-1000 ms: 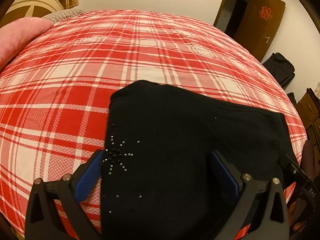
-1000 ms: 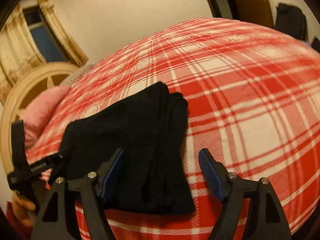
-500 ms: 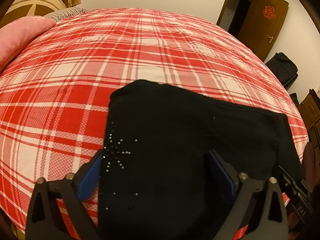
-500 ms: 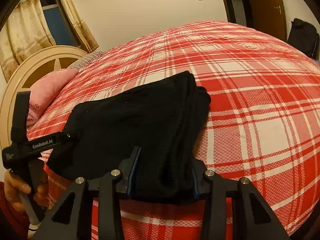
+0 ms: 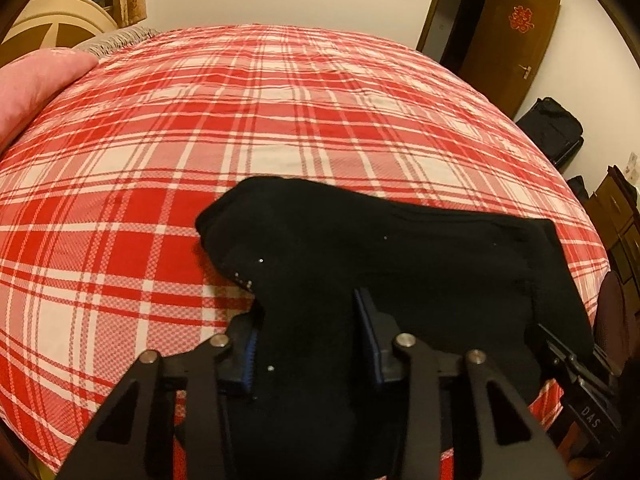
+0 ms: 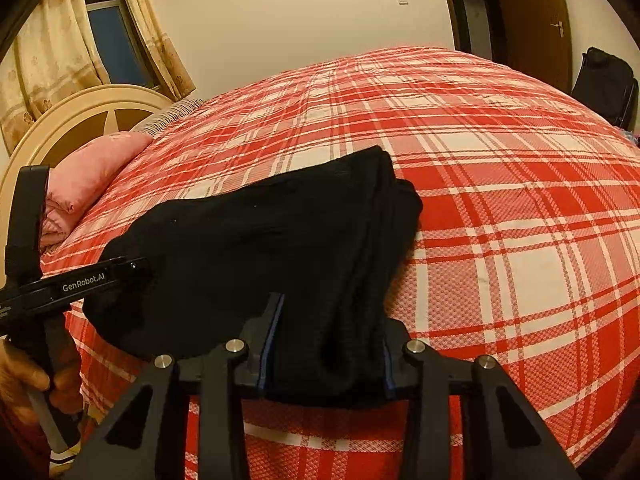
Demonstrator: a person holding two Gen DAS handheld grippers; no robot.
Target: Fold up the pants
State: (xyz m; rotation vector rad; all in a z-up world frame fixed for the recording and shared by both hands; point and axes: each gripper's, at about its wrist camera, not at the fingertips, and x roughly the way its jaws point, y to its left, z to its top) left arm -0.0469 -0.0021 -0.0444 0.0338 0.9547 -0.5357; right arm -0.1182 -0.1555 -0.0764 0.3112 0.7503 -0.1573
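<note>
Black pants [image 5: 400, 248] lie folded on the red plaid bed [image 5: 280, 120], near its front edge. My left gripper [image 5: 308, 312] is at their near left corner. Its jaws are closing, and the cloth is bunched up between the blue pads, with a few studs showing at the crease. My right gripper [image 6: 332, 316] is shut on the thick layered end of the pants [image 6: 260, 232] at their near right side. The right wrist view also shows the left tool's black body [image 6: 80, 280] and the hand [image 6: 24, 380] that holds it.
A pink pillow [image 6: 88, 176] and a round cream headboard [image 6: 80, 120] are at the far left. A brown door [image 5: 516, 40], a black bag [image 5: 552, 132] and a wooden dresser [image 5: 616, 216] stand beyond the bed's right side. Plaid cover stretches far behind the pants.
The left jaws went from wide apart to pinching the pants, which gathered the corner and folded the stud pattern out of sight. The right jaws closed on the layered end and rolled level.
</note>
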